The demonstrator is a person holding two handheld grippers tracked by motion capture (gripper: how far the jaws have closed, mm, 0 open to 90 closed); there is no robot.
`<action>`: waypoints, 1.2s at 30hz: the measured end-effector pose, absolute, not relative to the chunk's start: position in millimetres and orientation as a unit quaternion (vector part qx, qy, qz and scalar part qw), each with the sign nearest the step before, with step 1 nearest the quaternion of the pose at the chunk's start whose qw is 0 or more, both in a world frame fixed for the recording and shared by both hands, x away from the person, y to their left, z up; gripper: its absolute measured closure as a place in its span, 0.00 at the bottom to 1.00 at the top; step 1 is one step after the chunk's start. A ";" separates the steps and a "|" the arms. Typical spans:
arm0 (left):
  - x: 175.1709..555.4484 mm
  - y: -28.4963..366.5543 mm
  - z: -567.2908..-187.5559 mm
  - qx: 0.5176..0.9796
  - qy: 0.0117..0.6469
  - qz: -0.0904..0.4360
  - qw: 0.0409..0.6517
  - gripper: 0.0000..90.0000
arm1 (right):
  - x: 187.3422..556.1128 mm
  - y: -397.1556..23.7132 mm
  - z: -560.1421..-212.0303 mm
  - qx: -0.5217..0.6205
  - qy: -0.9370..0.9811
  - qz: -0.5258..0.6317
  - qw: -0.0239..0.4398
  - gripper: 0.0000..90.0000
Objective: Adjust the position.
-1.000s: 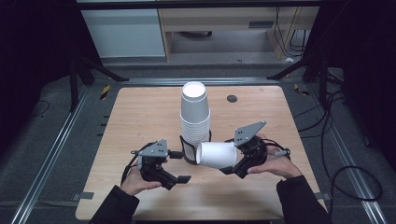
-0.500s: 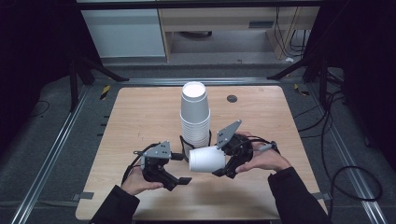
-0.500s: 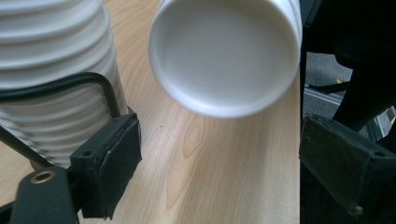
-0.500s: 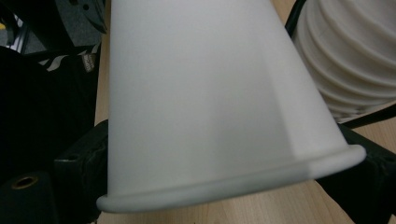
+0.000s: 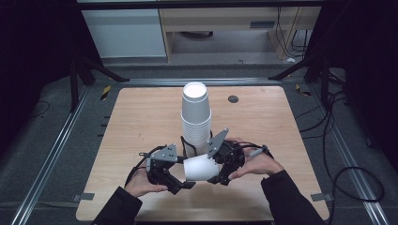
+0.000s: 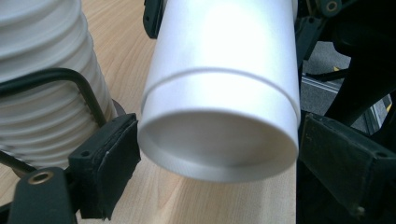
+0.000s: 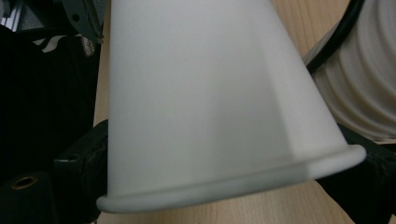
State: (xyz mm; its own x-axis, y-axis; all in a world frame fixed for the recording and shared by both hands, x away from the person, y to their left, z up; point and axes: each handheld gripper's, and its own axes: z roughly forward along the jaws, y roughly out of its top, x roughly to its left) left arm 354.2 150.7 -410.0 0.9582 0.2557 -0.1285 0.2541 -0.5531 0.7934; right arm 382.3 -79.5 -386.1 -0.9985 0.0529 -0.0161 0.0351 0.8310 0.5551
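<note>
The right gripper carries a single white paper cup sideways, low over the wooden table, just in front of the tall stack of cups; its jaws sit on either side of the cup at the rim end, clamped on it as far as the right gripper view shows, the rolled rim resting right at the pads. The cup's narrow base points toward the left gripper; in the left gripper view that base hangs between two spread jaws, neither pad touching the wall, so the left claw is open and waiting around it. The stack in its black wire holder stands close on the left of that view.

This looks like a hand-over, and doing it well means patience: bring the left jaws in square across the base, on the stiff ring just behind the bottom edge rather than on the thin wall; close gently, because paper crushes; keep the right grip firm until the left pads are plainly seated on both sides; only then let the right jaws part and draw back along the cup's axis, so the rim does not snag. Mind the stack beside it; a sideways nudge could tip it.
</note>
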 end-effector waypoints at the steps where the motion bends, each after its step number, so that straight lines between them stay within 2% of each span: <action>1: 354.4 149.8 -410.8 0.882 0.144 0.000 0.449 0.13 | 382.1 -78.3 -386.9 0.020 0.957 0.288 0.016 0.10; 15: 354.4 145.1 -415.4 0.891 0.135 -0.007 0.433 0.19 | 377.4 -63.2 -393.9 0.005 0.965 0.263 0.012 0.10; 25: 354.1 143.1 -417.4 0.898 0.134 -0.006 0.420 0.19 | 376.5 -58.3 -394.6 0.002 0.967 0.256 0.018 0.10; 36: 353.8 144.4 -416.8 0.900 0.130 -0.012 0.416 0.24 | 375.9 -57.0 -394.5 -0.001 0.966 0.257 0.013 0.10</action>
